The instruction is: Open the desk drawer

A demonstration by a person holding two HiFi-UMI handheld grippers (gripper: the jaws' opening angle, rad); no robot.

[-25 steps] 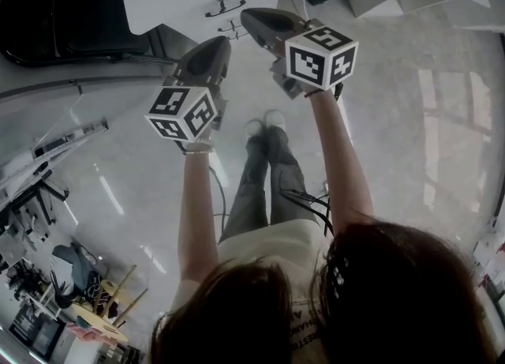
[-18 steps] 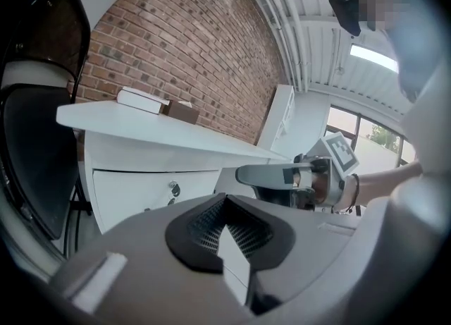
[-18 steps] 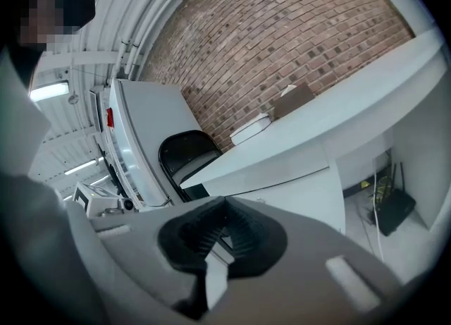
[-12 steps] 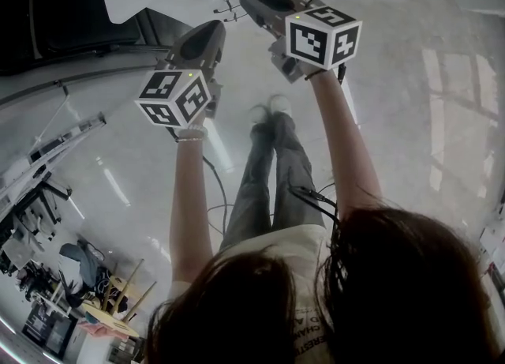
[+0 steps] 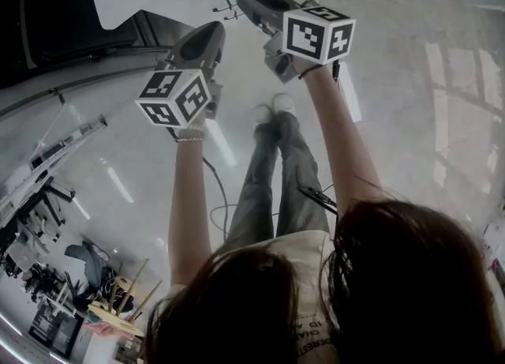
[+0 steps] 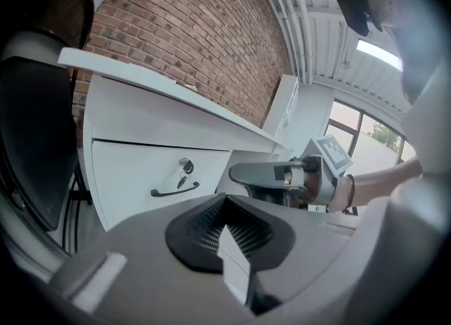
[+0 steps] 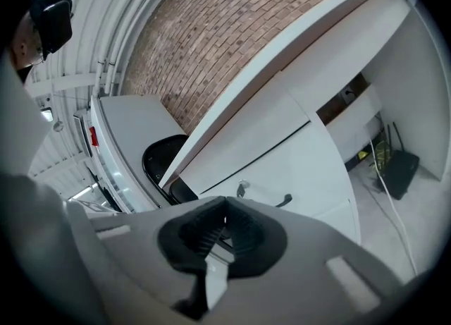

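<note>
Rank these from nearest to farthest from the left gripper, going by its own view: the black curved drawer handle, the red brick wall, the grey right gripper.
1. Grey right gripper, close beside it on the right.
2. Black curved drawer handle, ahead on the white drawer front, left of centre.
3. Red brick wall, behind the white desk, top of the view.

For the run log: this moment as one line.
drawer: closed | handle: untouched | left gripper: shut, empty | right gripper: shut, empty
</note>
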